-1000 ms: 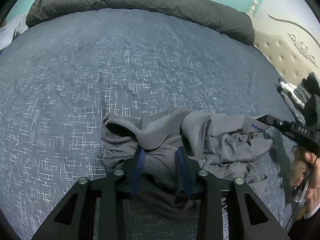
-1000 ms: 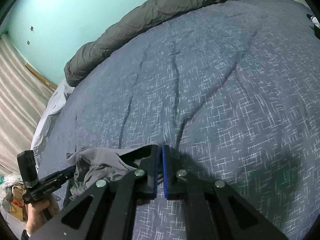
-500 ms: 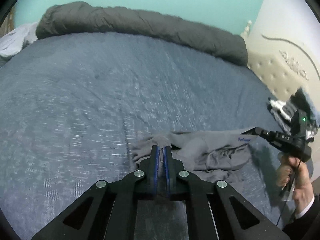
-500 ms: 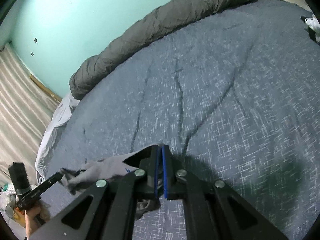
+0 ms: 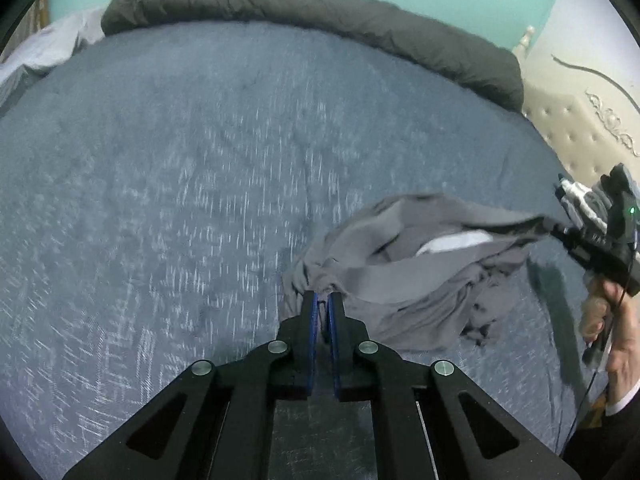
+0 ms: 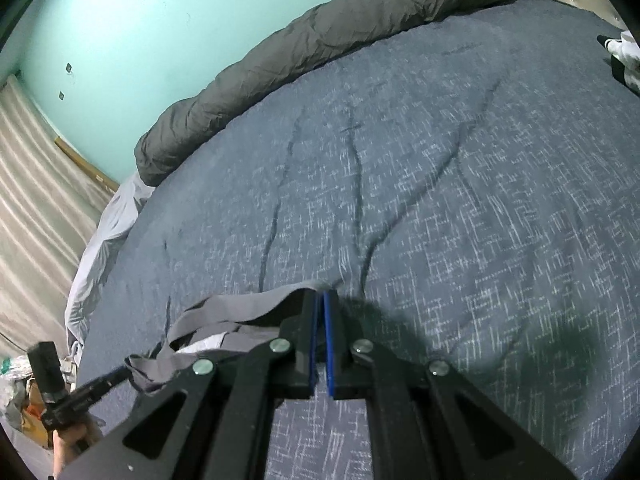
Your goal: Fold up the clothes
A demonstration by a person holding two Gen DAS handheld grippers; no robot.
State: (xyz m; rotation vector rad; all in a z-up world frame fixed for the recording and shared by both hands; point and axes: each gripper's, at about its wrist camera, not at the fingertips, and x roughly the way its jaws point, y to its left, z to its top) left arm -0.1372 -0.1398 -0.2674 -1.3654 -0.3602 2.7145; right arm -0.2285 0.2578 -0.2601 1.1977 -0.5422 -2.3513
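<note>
Both grippers: we pinch the grey garment [image 5: 420,276] | left gripper [image 5: 322,300] jaws clamped on its edge | right gripper [image 6: 320,298] likewise | bed [image 5: 180,180] beneath.

Each fisheye camera sits behind its own hand-held gripper, close above the bed [image 5: 200,184], facing the dark duvet [image 6: 320,36] at the wall. Both views share the grey garment [image 5: 420,264].
</note>
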